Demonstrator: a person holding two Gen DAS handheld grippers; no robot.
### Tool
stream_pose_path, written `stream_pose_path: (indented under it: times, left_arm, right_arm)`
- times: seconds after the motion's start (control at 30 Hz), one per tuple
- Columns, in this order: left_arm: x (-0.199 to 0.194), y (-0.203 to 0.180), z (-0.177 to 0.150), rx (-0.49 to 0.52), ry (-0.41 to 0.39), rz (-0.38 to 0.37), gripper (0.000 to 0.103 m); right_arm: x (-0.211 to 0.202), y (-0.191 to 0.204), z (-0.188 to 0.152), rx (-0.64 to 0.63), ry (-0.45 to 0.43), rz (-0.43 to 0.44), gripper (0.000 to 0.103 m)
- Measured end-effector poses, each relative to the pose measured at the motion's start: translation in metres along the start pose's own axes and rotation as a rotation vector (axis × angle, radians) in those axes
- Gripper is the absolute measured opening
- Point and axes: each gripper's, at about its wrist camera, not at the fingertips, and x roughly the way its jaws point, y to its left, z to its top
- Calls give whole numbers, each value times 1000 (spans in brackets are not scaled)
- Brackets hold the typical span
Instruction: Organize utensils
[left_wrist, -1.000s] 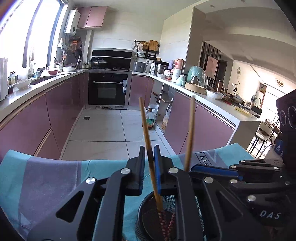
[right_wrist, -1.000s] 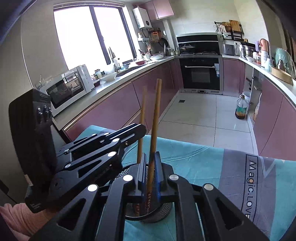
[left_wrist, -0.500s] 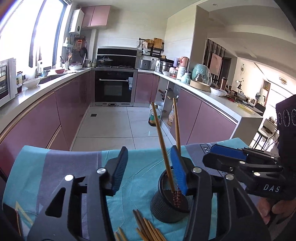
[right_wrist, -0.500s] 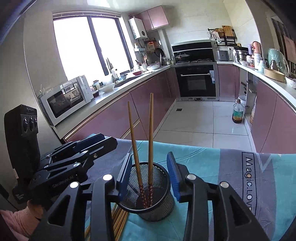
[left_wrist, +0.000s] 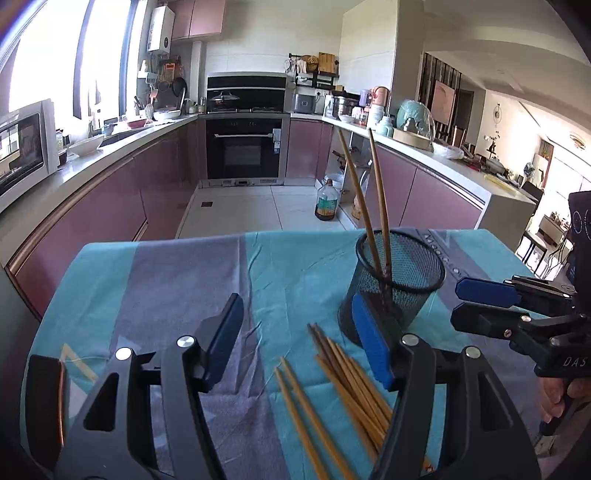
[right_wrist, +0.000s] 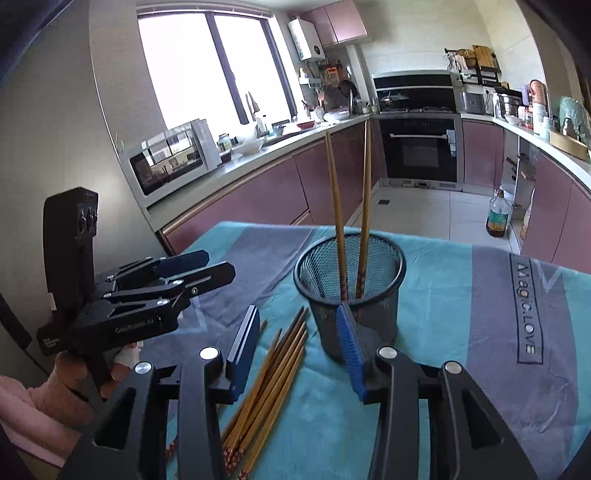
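Wide bare cloth on the tabletop (left_wrist: 155, 280) toward its far left corner and far edge. Blocked near the middle by the mesh cup (left_wrist: 397, 280), with 2 chopsticks (left_wrist: 364, 206) leaning up out of its mouth. Blocked along the near edge by a fan of loose chopsticks (left_wrist: 343, 391) lying flat, just beside the cup's base. Open cloth right of the cup (right_wrist: 461, 302) toward the right edge.

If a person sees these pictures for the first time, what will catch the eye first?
Probably the black mesh cup on the blue tablecloth, with two chopsticks standing tilted inside. Next, the loose chopsticks lying beside the cup, in front of the open right gripper.
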Motion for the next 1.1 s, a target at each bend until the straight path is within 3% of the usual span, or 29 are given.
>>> stream_pose_path:
  times: [0.2, 0.4, 0.8, 1.1]
  left_arm:
    - [10, 10, -45, -17, 133, 0, 59]
    - [16, 18, -79, -44, 232, -2, 51]
    - [20, 8, -78, -40, 274, -22, 39]
    - [23, 2, -78, -10, 285, -35, 36]
  right_arm:
    - [30, 3, -35, 47, 150, 0, 41]
    - [45, 6, -52, 75, 213, -21, 39]
    - [56, 21, -57, 40, 242, -45, 32]
    - [60, 25, -59, 14, 260, -73, 27]
